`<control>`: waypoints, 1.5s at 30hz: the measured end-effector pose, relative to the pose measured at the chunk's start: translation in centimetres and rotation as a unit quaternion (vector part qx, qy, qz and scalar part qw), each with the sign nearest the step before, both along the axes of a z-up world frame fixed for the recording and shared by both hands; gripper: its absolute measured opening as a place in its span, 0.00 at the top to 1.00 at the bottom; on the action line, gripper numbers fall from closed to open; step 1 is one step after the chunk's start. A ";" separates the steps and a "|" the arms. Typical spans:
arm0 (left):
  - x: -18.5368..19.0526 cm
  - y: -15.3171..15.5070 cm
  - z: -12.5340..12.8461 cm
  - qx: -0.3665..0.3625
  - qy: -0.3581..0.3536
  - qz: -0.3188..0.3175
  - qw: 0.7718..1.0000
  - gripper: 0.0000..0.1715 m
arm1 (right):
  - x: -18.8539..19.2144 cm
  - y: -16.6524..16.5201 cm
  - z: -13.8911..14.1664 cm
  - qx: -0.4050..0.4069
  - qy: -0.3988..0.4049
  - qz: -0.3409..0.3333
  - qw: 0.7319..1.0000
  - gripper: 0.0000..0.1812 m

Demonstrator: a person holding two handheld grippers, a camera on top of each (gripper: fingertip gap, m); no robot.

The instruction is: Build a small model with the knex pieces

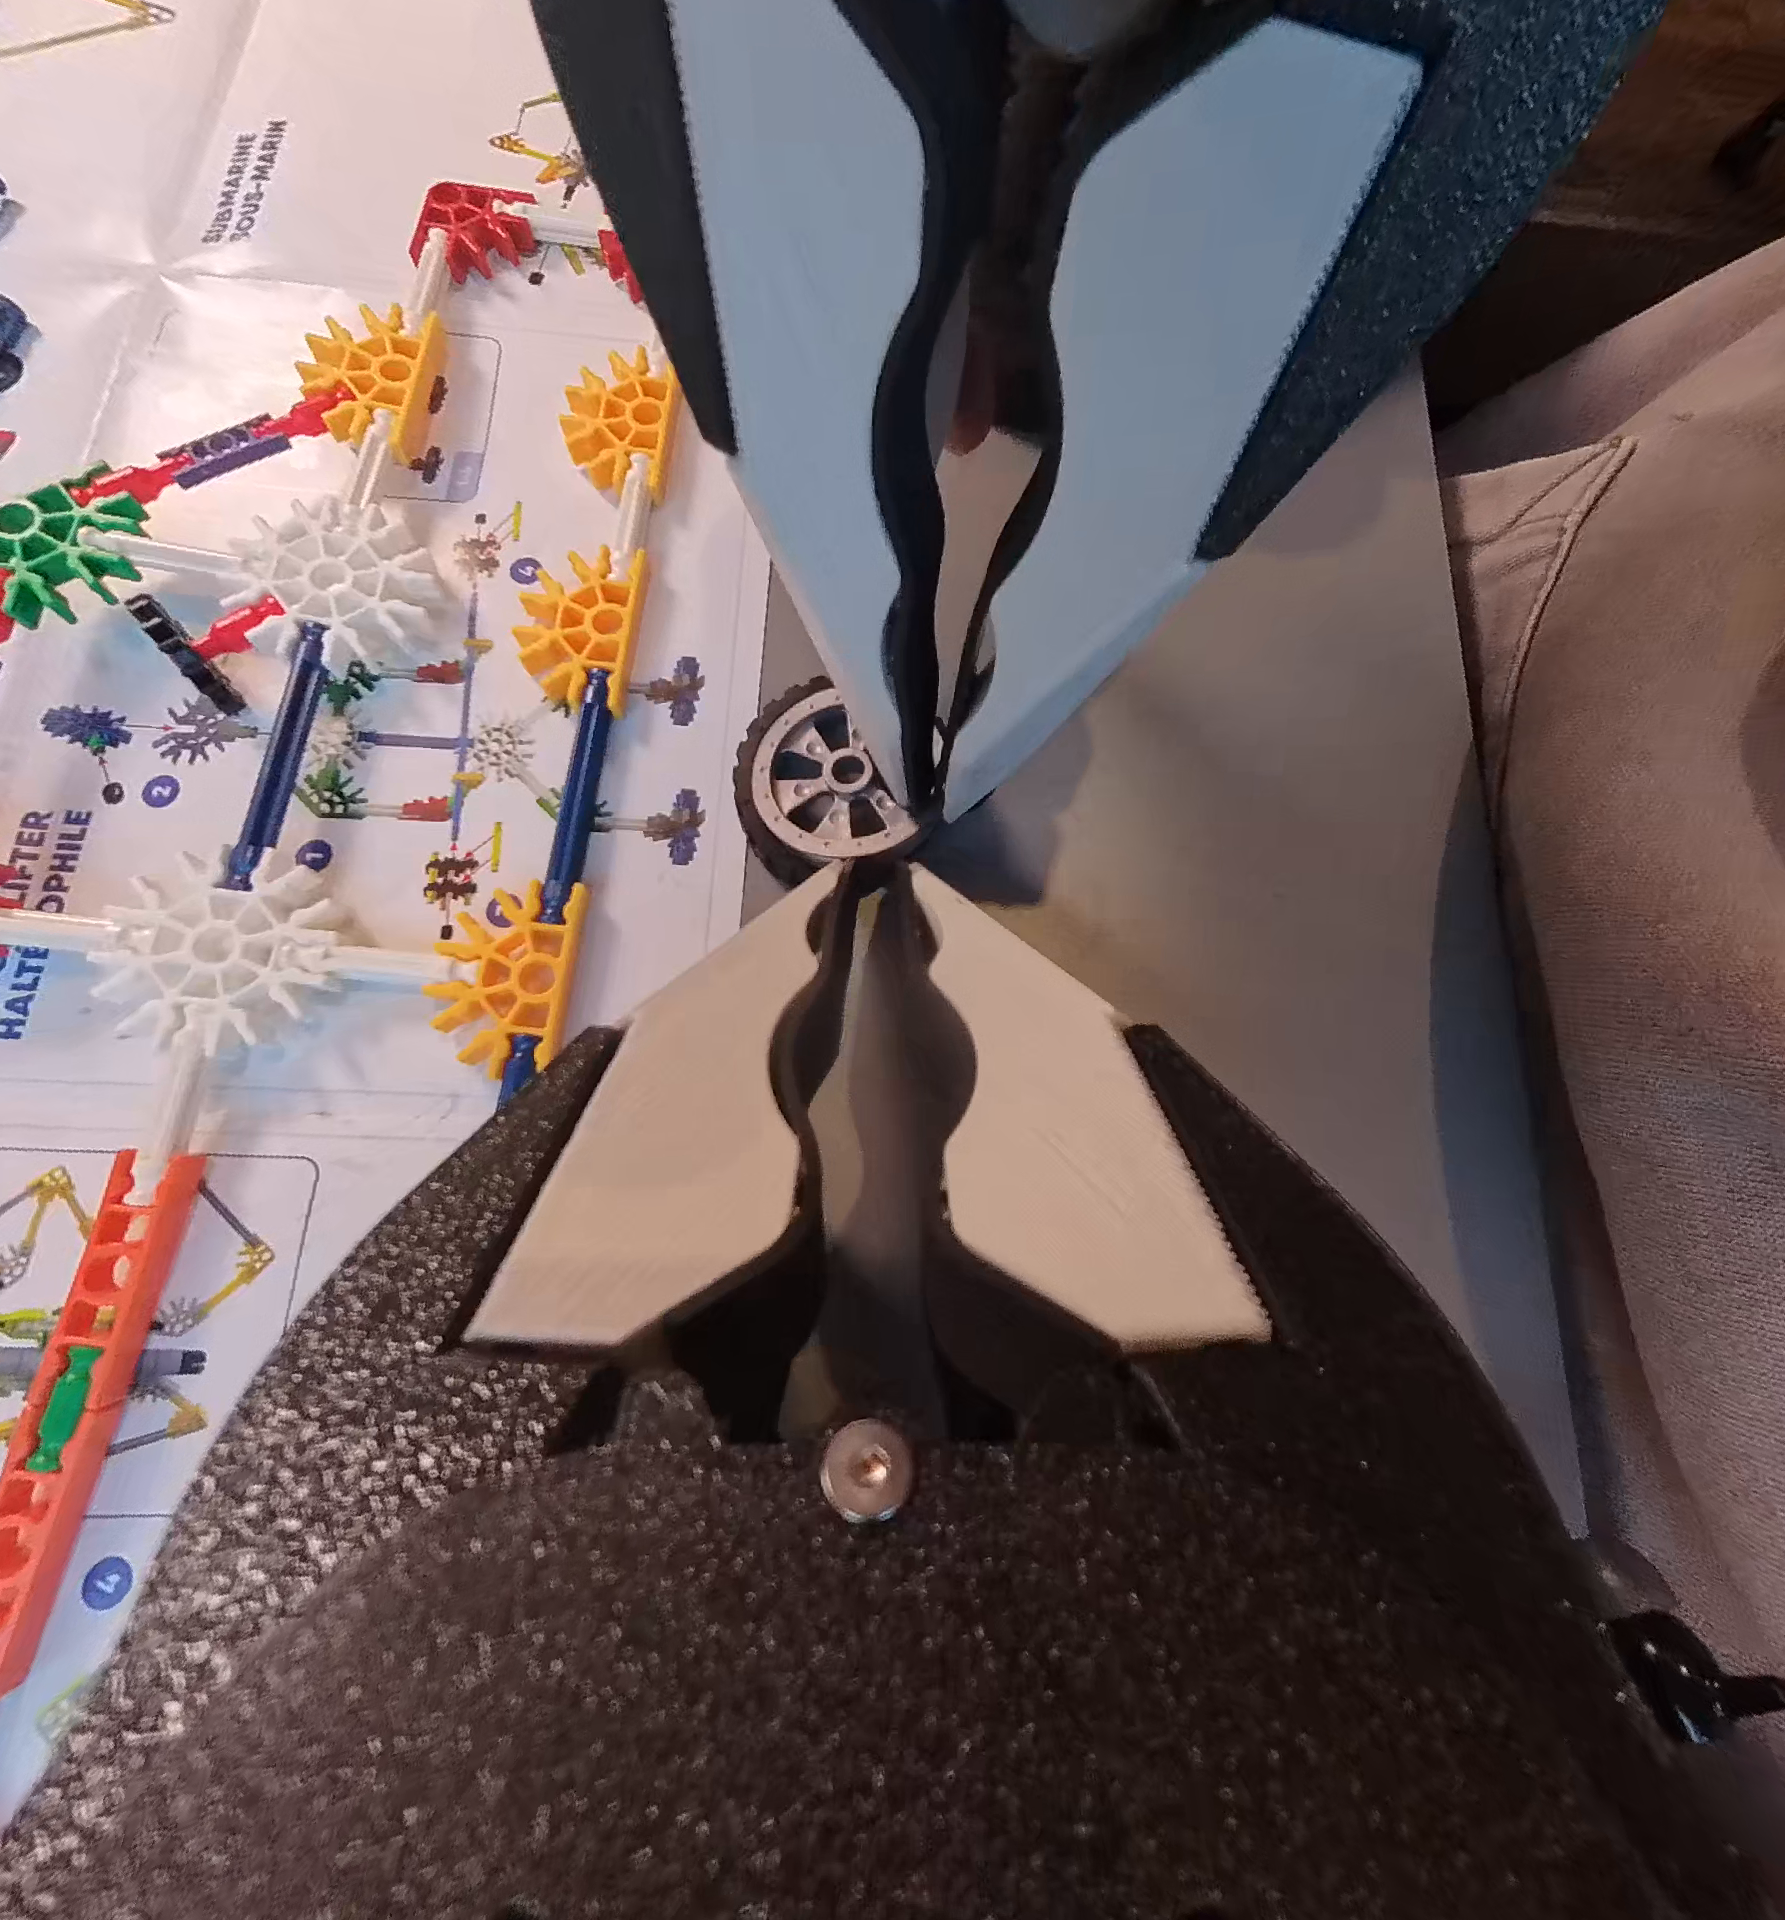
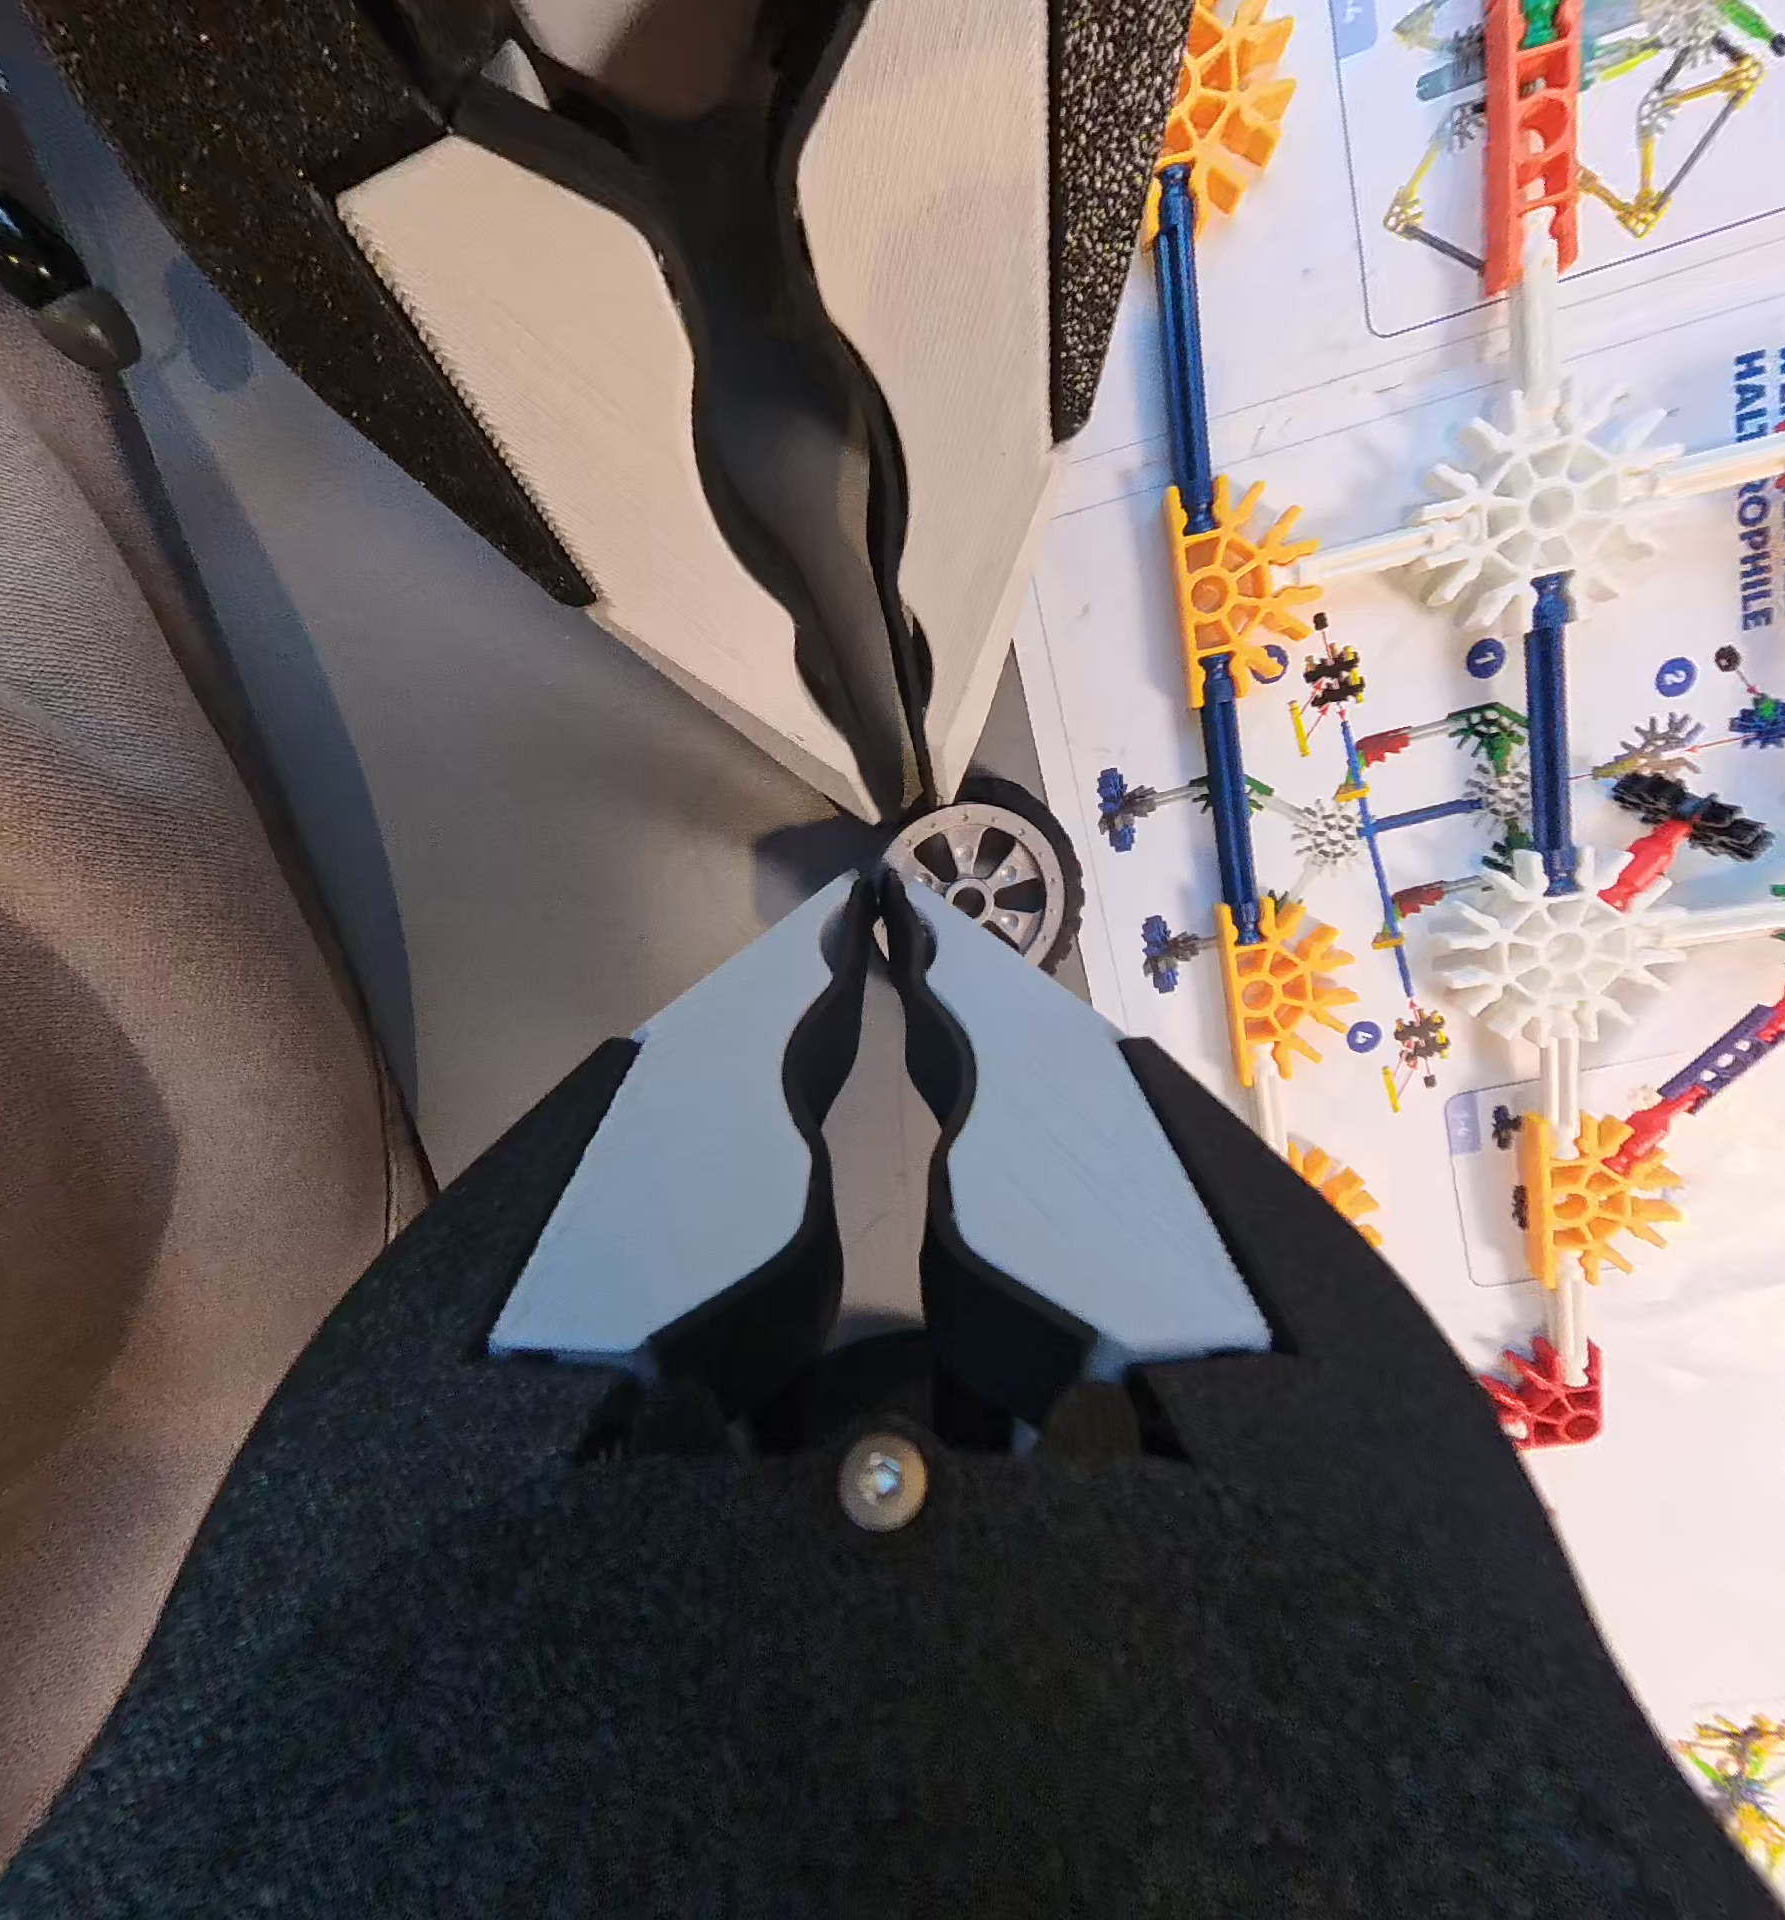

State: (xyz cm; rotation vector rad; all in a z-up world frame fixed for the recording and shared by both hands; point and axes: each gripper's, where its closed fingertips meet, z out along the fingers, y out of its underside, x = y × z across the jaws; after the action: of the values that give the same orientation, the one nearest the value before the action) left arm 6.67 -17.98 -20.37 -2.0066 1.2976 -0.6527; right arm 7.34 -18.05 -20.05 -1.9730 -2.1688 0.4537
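Observation:
My left gripper (image 1: 872,883) has beige fingers and is shut, its tips pressed together. My right gripper (image 2: 877,896) has light blue fingers and is also shut. The two grippers meet tip to tip just above the grey table (image 1: 1231,779); the right one comes in from the top of the left wrist view (image 1: 924,816), and the left one from the top of the right wrist view (image 2: 903,795). A small toy wheel (image 1: 831,779) with a black tyre and silver hub lies flat right beside the tips (image 2: 992,883). A tiny dark spot sits where the tips meet; I cannot tell if anything is pinched.
A printed instruction sheet (image 1: 368,156) lies beside the wheel. On it rests a built frame of yellow connectors (image 1: 581,623), white snowflake connectors (image 1: 218,951), blue rods (image 1: 576,790) and an orange strip (image 1: 67,1392). A person's beige trousers (image 1: 1677,831) lie past the table edge. My left and right fingertips are right by each other.

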 end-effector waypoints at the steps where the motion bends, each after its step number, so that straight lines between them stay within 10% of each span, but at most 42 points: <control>1: 0.0 0.0 0.0 0.001 0.001 0.000 1.000 0.97 | 0.0 0.0 0.0 0.004 -0.002 0.002 1.000 1.00; 45: 0.5 0.4 0.4 0.017 0.028 -0.022 0.999 1.00 | -0.8 0.5 -0.2 -0.006 0.025 -0.021 0.999 1.00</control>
State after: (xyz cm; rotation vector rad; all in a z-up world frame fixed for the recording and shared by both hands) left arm 7.12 -17.55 -20.00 -1.9871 1.3793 -0.5940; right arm 6.49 -17.53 -20.25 -1.9870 -2.0954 0.5060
